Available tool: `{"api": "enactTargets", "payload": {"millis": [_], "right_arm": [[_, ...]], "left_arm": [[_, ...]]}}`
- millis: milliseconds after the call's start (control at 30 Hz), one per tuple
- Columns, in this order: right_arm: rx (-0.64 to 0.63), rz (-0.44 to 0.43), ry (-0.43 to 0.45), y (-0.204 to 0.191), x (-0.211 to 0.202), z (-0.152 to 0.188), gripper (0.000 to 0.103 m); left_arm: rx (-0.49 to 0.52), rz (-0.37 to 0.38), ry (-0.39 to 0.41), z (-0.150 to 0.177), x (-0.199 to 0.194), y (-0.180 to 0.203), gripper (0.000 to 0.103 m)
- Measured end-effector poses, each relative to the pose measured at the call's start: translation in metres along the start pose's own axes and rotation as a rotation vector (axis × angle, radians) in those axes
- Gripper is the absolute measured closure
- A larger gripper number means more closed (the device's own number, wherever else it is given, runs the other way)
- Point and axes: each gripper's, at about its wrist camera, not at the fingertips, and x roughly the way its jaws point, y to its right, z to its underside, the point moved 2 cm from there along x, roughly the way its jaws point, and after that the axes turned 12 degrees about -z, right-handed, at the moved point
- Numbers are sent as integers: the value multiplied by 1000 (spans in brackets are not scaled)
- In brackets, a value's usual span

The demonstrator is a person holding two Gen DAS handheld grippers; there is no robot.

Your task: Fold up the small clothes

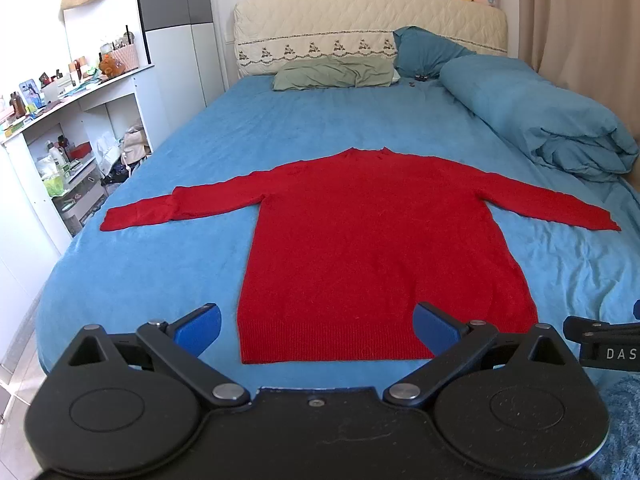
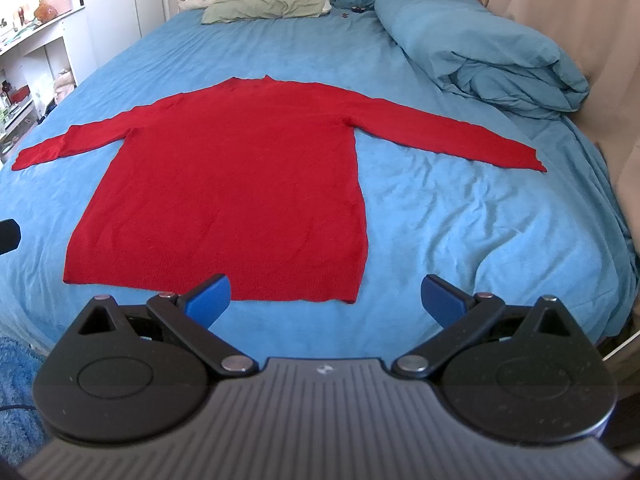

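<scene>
While both grippers hang at the foot of the bed (image 1: 120, 264), a red sweater (image 1: 372, 232) lies flat and unfolded on the blue sheet, spread across the middle of the mattress. Its body is smooth, with a ribbed hem running along the near edge of the bed and the neck pointing toward the headboard (image 1: 368, 20). Both long sleeves stretch straight out sideways, one toward each side edge; the one reaching the left edge shows a slight fold partway along. The left gripper (image 1: 318, 326) has its blue fingers spread wide and holds nothing, hovering just over the hem's left part. The right gripper (image 2: 326, 300) is likewise spread wide and empty, near the hem's right corner. A rolled blue duvet (image 1: 540, 120) sits along the right edge, well apart from the sweater, and a green pillow (image 1: 332, 74) rests by the headboard.
</scene>
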Motion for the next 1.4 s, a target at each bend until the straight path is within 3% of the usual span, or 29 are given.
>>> {"api": "enactTargets", "payload": {"millis": [1400], "right_arm": [[-5,-5,-2,-8,2,3,0]], "left_arm": [[-4,8,-14,-2,5,3,0]]}}
